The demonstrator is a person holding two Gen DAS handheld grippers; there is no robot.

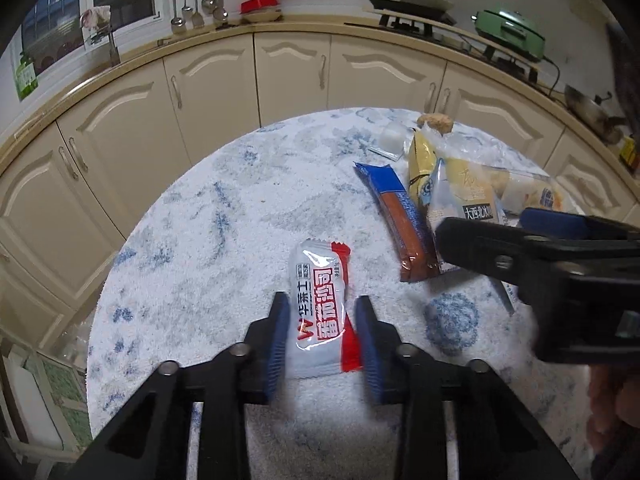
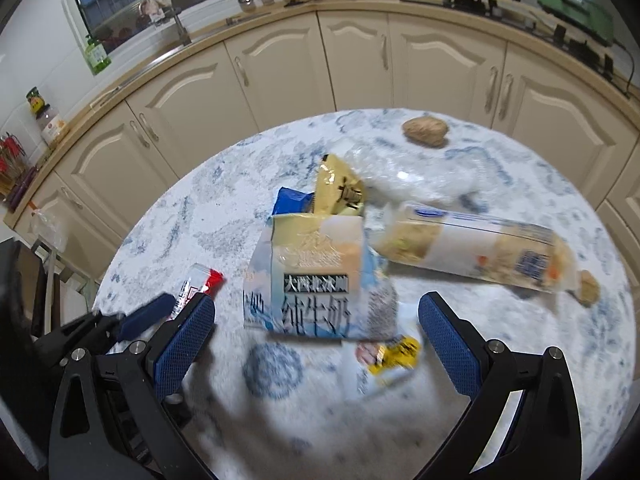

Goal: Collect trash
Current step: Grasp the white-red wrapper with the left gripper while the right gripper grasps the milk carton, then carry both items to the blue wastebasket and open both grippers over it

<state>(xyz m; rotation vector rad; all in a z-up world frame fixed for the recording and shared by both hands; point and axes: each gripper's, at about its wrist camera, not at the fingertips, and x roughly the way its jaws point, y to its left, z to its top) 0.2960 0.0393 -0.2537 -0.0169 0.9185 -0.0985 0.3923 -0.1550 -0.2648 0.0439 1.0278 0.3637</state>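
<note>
My left tongs (image 1: 322, 338) sit low over the near middle of the worktop (image 1: 208, 240), and the white-and-red snack wrapper (image 1: 320, 312) lies between their two blue pads (image 1: 278, 344). The pads stand close at either side of the wrapper; I cannot tell whether they are pressing on it, since a sliver of white shows at the left pad and the right edge is blurred. The wrapper's long axis runs near to far, in line with the tongs, its far end leaning slightly left and its red stripe along the right side.

My right tongs (image 2: 316, 346) hang spread wide, gripping nothing. Between and just beyond their pads lies the flattened milk carton (image 2: 312, 276), its printed face up and its long axis running near to far, the far edge tucked against a yellow packet (image 2: 340, 192) and a blue wrapper (image 2: 290, 200). A long clear bread bag (image 2: 480, 244) lies to the right, its length running left to right. A small yellow-and-white wrapper (image 2: 384, 360) lies just near of the carton
</note>
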